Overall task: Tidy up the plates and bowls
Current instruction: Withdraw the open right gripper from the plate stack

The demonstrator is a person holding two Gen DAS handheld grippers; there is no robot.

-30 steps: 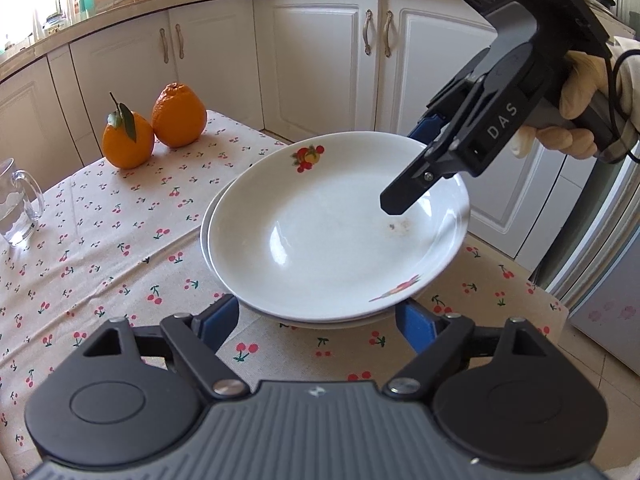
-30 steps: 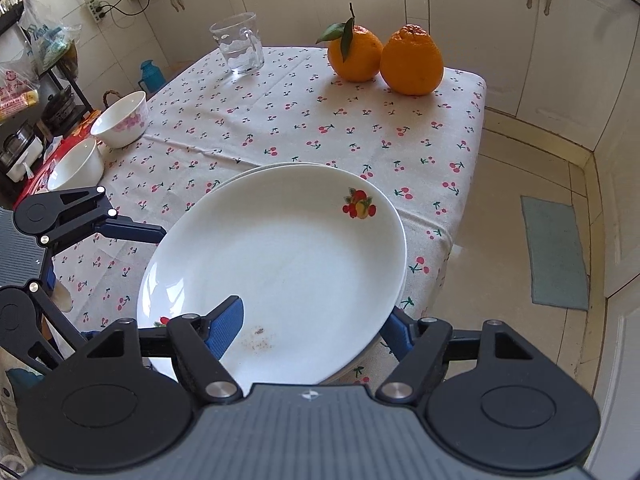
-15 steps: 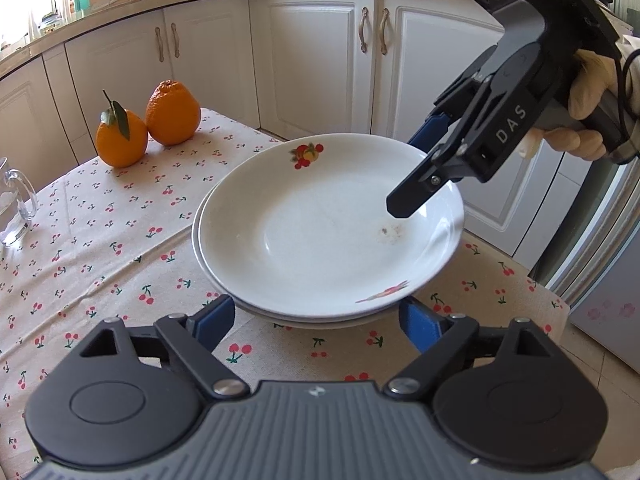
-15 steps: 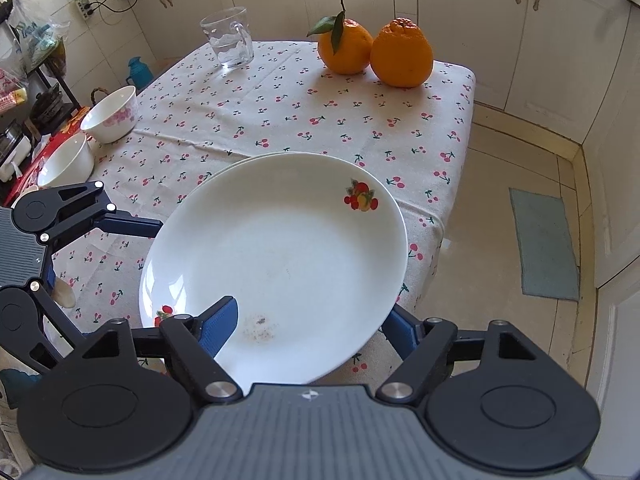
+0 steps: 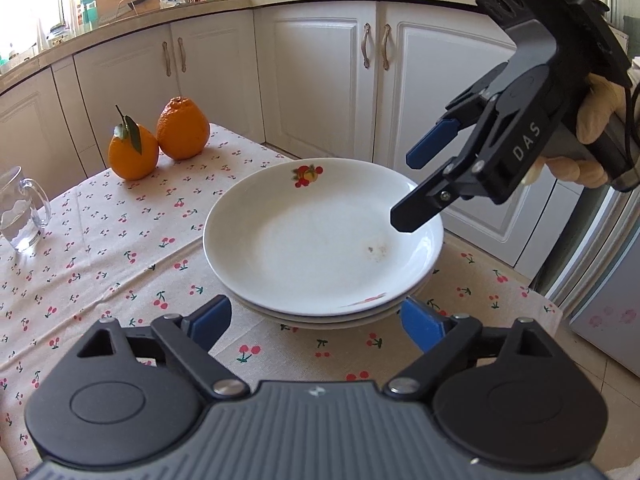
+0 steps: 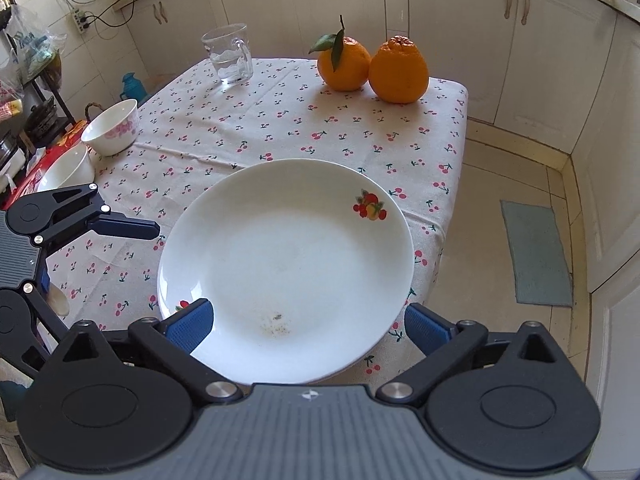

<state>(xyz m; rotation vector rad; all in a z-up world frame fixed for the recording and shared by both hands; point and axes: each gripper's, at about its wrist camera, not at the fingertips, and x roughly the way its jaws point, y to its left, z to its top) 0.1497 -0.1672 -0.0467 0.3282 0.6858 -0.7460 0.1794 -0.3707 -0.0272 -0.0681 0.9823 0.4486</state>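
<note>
Two white plates with fruit decals lie stacked [image 5: 320, 240] on the cherry-print tablecloth near the table's corner; the stack also shows in the right wrist view [image 6: 288, 264]. My left gripper [image 5: 316, 324] is open, just short of the stack's near rim. My right gripper [image 6: 308, 320] is open and hovers above the stack's rim, apart from it; it shows from the side in the left wrist view [image 5: 416, 188]. Two white bowls [image 6: 112, 126] [image 6: 64, 170] sit at the table's far left edge.
Two oranges [image 6: 372, 66] and a glass mug of water [image 6: 228, 54] stand at the table's far end. White cabinets [image 5: 320, 80] line the walls. The table edge [image 6: 448, 216] drops to the tiled floor with a grey mat [image 6: 536, 252].
The top plate has settled flat onto the lower one. My right gripper has let go of the plate and lifted back. My left gripper has drawn back a little.
</note>
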